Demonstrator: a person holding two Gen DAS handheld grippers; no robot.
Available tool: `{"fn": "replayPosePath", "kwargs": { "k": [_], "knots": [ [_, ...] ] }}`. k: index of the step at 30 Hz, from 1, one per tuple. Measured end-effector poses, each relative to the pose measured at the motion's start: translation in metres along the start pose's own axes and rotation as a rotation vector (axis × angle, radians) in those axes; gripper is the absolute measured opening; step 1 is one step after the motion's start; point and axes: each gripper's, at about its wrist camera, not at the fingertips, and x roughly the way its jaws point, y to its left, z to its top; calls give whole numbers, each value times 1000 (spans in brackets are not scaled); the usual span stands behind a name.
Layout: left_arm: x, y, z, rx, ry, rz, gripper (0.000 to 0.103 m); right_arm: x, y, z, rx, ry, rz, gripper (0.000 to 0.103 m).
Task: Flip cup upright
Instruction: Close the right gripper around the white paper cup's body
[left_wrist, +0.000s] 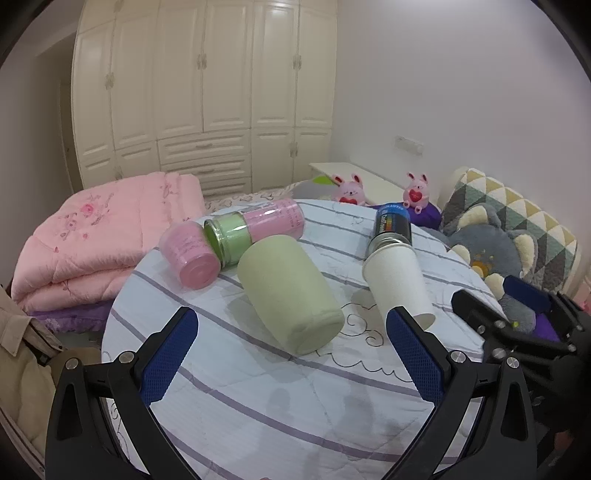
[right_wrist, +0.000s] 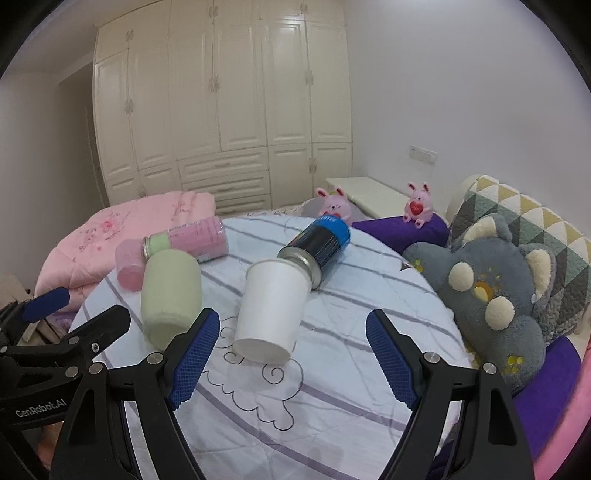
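Observation:
A white paper cup (left_wrist: 397, 282) (right_wrist: 271, 308) lies on its side on the round cloth-covered table (left_wrist: 258, 398) (right_wrist: 332, 387), mouth toward me. A pale green cup (left_wrist: 288, 291) (right_wrist: 170, 295) also lies on its side to its left. My left gripper (left_wrist: 291, 345) is open, low over the table in front of the green cup. My right gripper (right_wrist: 291, 354) is open, just in front of the white cup's mouth. Each gripper shows at the edge of the other's view, the right gripper in the left wrist view (left_wrist: 506, 306) and the left gripper in the right wrist view (right_wrist: 74, 310).
A black and blue can (left_wrist: 391, 230) (right_wrist: 319, 247) lies against the white cup's base. A pink and green bottle (left_wrist: 255, 229) (right_wrist: 188, 242) and a pink cup (left_wrist: 190, 254) (right_wrist: 129, 264) lie at the back left. A folded pink quilt (left_wrist: 92, 236) and plush toys (right_wrist: 491, 299) flank the table.

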Motion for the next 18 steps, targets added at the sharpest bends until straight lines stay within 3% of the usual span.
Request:
{"fn": "replayPosePath", "kwargs": {
  "k": [10, 13, 18],
  "knots": [
    [18, 14, -3, -35, 42, 19, 103, 48, -8, -13, 66, 157, 52, 83],
    [24, 14, -4, -30, 56, 22, 103, 55, -12, -13, 104, 171, 104, 83],
    [33, 13, -4, -14, 68, 36, 103, 71, -11, -14, 131, 199, 114, 83]
  ]
}}
